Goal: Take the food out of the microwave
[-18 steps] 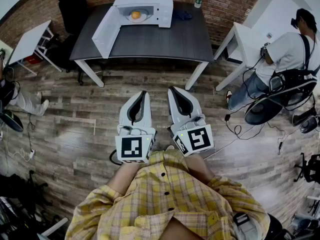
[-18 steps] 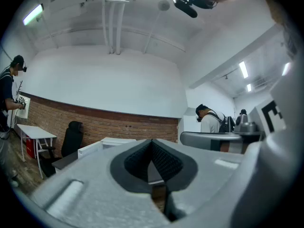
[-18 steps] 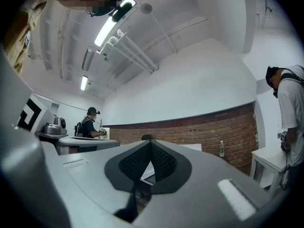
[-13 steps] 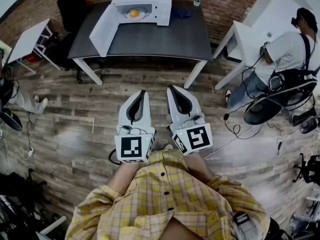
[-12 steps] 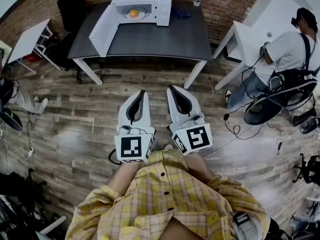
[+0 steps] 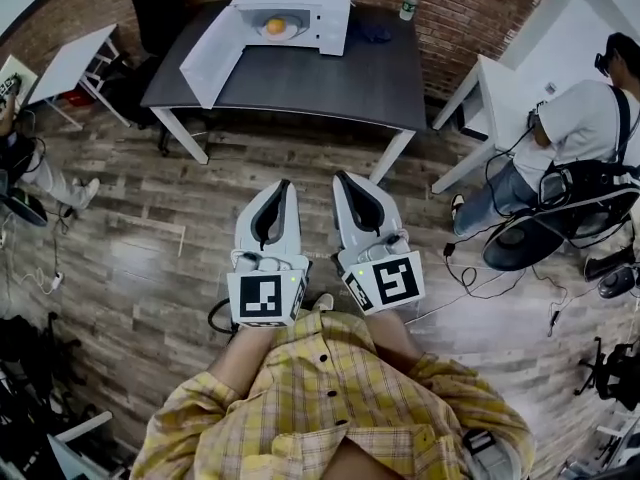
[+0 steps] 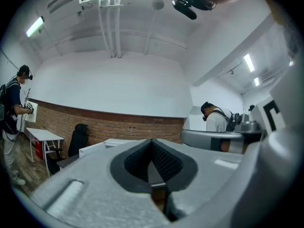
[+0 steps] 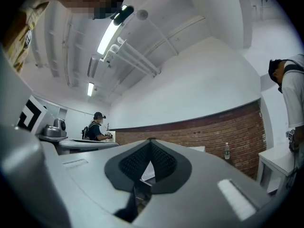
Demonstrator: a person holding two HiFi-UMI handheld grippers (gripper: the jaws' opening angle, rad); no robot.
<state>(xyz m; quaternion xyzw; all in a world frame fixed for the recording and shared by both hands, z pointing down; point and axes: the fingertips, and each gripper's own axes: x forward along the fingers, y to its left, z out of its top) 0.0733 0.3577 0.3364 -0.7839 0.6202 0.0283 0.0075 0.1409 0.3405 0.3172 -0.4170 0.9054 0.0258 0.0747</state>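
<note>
The white microwave stands at the back of a dark table, its door swung open to the left. Inside it, an orange piece of food lies on a white plate. My left gripper and right gripper are held side by side over the wooden floor, well short of the table, pointing toward it. Both are shut with nothing in them. In the left gripper view the jaws meet at the tips, and so do the jaws in the right gripper view.
A water bottle and a dark cloth are on the table right of the microwave. A black chair and a white side table stand left; another white table and a person stand right. Cables cross the floor.
The head view has shifted a little, so the table sits slightly lower and further right in the picture. Both grippers stay side by side and shut.
</note>
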